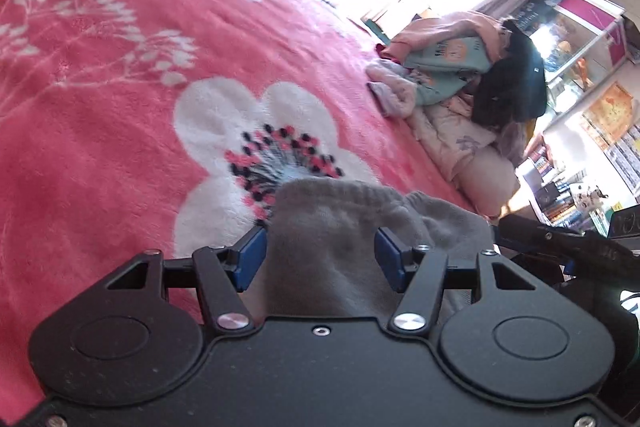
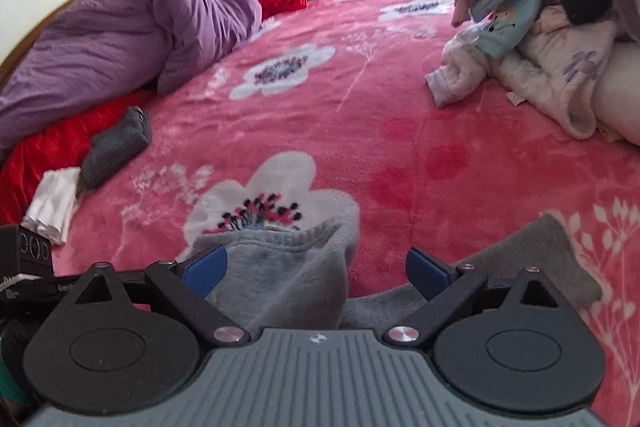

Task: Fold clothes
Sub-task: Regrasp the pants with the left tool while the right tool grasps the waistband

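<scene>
Pink floral blanket (image 2: 400,115), clothes pile (image 2: 532,39) far right, purple duvet (image 2: 132,27) left

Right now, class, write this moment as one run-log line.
left gripper: open, grey sock between jaws | right gripper: open over sock | surface: pink blanket | fold: not started

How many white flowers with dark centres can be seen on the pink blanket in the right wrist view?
3. One flower lies just ahead of the grey sock, one at mid-blanket, one near the far edge. The clothes pile may hide others.
</scene>
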A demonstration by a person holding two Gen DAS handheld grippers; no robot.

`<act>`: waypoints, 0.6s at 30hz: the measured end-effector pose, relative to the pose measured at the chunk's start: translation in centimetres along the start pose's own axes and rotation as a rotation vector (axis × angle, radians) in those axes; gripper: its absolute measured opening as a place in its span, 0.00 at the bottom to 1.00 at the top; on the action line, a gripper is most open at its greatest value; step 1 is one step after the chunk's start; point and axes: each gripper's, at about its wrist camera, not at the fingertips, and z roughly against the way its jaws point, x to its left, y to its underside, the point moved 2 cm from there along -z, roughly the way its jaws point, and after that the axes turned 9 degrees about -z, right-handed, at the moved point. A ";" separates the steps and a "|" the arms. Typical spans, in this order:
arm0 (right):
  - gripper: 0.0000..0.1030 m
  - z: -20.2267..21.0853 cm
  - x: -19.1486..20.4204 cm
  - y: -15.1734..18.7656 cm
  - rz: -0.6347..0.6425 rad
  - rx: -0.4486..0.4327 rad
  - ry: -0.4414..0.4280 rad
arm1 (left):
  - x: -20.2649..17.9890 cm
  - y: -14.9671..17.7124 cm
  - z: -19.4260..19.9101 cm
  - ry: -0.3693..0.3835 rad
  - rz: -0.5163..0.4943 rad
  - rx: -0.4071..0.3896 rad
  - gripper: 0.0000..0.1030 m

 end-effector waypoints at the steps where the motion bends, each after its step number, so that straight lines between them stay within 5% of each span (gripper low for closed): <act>1: 0.87 -0.6 -0.1 -0.2 0.006 0.021 0.006 | 0.3 -0.1 -0.2 0.006 0.010 0.005 0.56; 4: 0.65 -2.3 -0.6 -0.7 0.000 0.078 -0.016 | 0.8 -0.2 -0.9 0.020 0.025 0.023 0.51; 10: 0.48 -5.2 -0.8 -1.0 0.000 0.158 -0.022 | 1.7 -0.1 -1.5 0.080 0.068 0.038 0.50; 11: 0.43 -5.4 -0.9 -1.0 -0.003 0.154 -0.022 | 1.9 0.0 -1.6 0.083 0.072 0.038 0.46; 13: 0.25 -5.1 -1.1 -0.9 -0.014 0.125 -0.023 | 1.4 0.1 -1.7 0.067 0.031 0.044 0.14; 18: 0.13 -0.5 -0.3 -0.1 0.008 -0.016 -0.055 | -1.4 -0.5 0.6 0.124 -0.094 -0.039 0.05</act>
